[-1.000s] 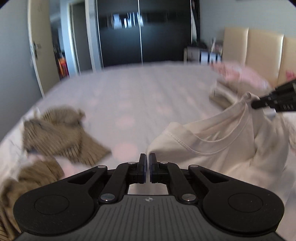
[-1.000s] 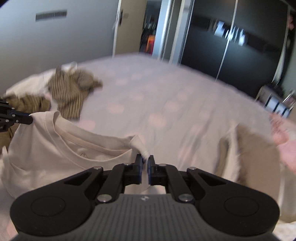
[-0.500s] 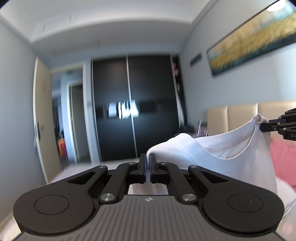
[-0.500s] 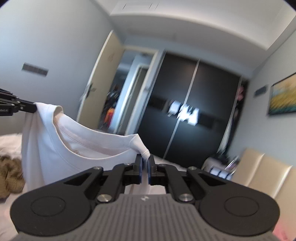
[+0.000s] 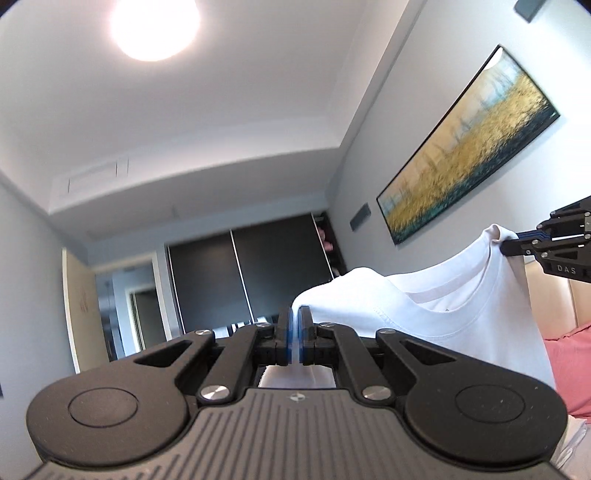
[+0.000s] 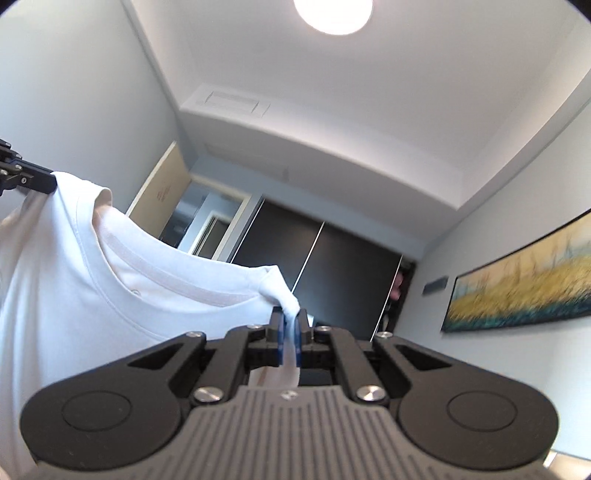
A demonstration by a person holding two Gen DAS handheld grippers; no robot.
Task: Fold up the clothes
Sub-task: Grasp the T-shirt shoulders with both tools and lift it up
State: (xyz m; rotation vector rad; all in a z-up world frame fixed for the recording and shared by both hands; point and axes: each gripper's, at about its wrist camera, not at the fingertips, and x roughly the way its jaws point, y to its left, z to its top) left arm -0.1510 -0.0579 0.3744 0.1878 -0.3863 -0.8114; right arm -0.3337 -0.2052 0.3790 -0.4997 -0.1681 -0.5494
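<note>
A white T-shirt (image 5: pixel 436 314) hangs in the air, stretched between both grippers by its shoulders, its round neckline sagging between them. My left gripper (image 5: pixel 294 334) is shut on one shoulder, with a sliver of white cloth between its blue pads. In that view the right gripper (image 5: pixel 508 246) pinches the other shoulder at the far right. In the right wrist view the white T-shirt (image 6: pixel 74 295) fills the left, my right gripper (image 6: pixel 290 332) is shut on a twisted fold of it, and the left gripper (image 6: pixel 48 183) holds the far shoulder. The shirt's lower part is hidden.
Both cameras tilt up at the ceiling with its round lamp (image 5: pixel 153 26). A dark sliding wardrobe (image 5: pixel 251 273) stands ahead, a door (image 5: pixel 79 306) at the left, a long painting (image 5: pixel 465 155) on the right wall. A pink cloth (image 5: pixel 570 369) and beige headboard (image 5: pixel 546 295) lie at the right.
Both grippers rose together and tilted upward, lifting the T-shirt off the bed into the air. The bed and the striped clothes dropped out of view; ceiling now fills the frames.
</note>
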